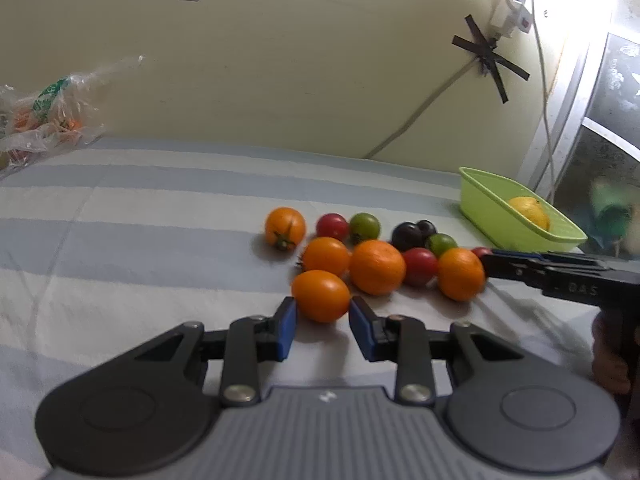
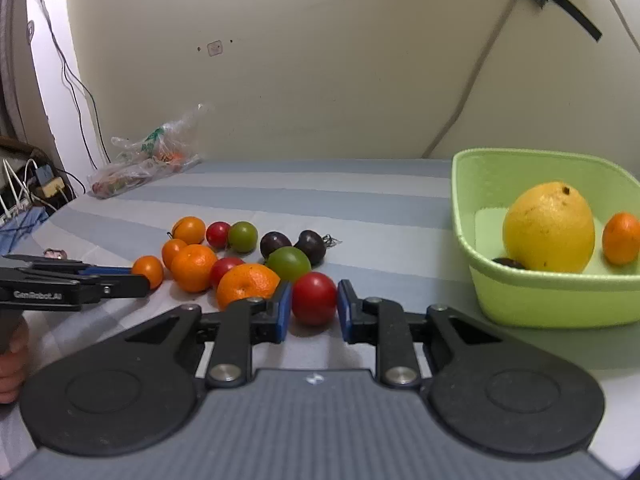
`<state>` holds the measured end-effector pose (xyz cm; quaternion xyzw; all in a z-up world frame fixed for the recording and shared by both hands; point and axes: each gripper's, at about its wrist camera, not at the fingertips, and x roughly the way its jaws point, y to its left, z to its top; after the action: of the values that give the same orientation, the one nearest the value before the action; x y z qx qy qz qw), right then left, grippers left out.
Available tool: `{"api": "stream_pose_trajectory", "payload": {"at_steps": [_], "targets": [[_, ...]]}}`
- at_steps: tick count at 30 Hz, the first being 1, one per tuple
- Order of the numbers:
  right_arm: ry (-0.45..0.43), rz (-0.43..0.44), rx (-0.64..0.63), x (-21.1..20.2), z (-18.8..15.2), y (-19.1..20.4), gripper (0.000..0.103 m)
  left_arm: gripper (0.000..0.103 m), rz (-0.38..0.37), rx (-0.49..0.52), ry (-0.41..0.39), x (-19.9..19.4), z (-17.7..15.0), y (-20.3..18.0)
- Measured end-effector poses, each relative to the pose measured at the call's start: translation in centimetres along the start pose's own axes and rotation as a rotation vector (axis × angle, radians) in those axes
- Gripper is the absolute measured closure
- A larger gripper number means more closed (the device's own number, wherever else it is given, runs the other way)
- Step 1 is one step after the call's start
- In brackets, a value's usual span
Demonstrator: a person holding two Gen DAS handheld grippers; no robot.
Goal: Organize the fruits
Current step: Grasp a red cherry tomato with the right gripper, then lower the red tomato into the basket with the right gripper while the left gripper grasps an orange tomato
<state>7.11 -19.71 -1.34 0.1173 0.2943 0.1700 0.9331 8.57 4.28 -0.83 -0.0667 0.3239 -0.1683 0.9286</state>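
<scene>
left gripper (image 1: 322, 314) clamps the nearest orange fruit (image 1: 321, 295); right gripper (image 2: 311, 307) clamps a red fruit (image 2: 314, 298) (near the green basket (image 2: 520, 300)).

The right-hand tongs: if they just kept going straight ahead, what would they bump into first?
The red tomato already sits gripped between the right tongs. Pushed on, it would probably meet the green tomato just behind, though depth is hard to judge.

Striped blue-white table (image 2: 360, 200): loose fruit cluster (image 2: 224, 256) just ahead of both hand-held grippers, green basket (image 2: 520, 300) ahead-right of right hand-held gripper (image 2: 312, 306), crumpled plastic bag (image 2: 140, 164) far ahead-left, by wall.
</scene>
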Motion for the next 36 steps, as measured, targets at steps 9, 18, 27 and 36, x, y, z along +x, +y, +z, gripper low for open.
{"api": "stream_pose_trajectory", "payload": {"at_steps": [9, 18, 27, 36], "targets": [[-0.092, -0.032, -0.040, -4.3, -1.8, 0.7, 0.076, 0.074, -0.132, -0.002, -0.001, -1.6, -0.3, -2.3], [-0.210, -0.128, -0.019, -8.3, -1.9, -1.9, 0.076, 0.081, -0.280, 0.146, -0.020, 1.3, 3.7, -10.1], [-0.289, -0.269, 0.082, -10.3, -0.6, -8.6, 0.076, 0.080, -0.338, 0.173, -0.028, 5.2, 8.1, -14.3], [-0.331, -0.250, 0.120, -10.2, -1.1, -9.6, 0.076, 0.063, -0.132, 0.376, 0.046, 5.1, 2.5, -14.8]]}}
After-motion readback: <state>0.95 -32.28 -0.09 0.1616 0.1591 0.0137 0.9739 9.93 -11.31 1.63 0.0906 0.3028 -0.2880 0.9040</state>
